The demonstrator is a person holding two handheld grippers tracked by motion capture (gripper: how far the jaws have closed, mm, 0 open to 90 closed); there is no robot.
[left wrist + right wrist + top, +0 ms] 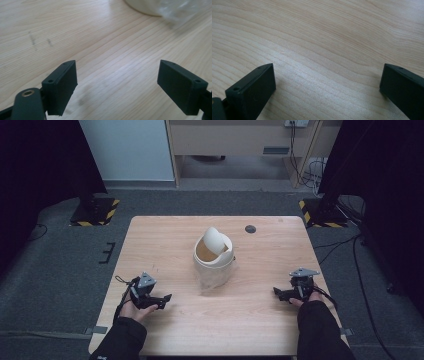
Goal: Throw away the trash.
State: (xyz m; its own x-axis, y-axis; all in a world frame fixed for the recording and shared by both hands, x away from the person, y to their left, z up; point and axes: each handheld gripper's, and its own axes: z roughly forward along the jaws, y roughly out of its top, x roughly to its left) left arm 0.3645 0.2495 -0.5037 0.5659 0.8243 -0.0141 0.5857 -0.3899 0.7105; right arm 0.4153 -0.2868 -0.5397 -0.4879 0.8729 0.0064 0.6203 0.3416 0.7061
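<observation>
A small white bin (214, 257) with a tilted swing lid stands at the middle of the wooden table (165, 240), with a clear plastic liner (212, 279) bunched around its base. My left gripper (162, 301) rests low at the near left, pointing right, apart from the bin. In the left gripper view its jaws (117, 85) stand wide open over bare wood, with the bin's bottom (142, 6) and the plastic (180, 10) beyond them. Near the right edge lies my right gripper (280, 292), pointing left. In its own view the right gripper (327, 90) is open with nothing between the jaws.
A small dark round disc (250, 229) sits in the table's far part. On the grey floor beyond are two black stand bases with yellow-black tape (94, 211) (320, 212) and cables (345, 242) on the right.
</observation>
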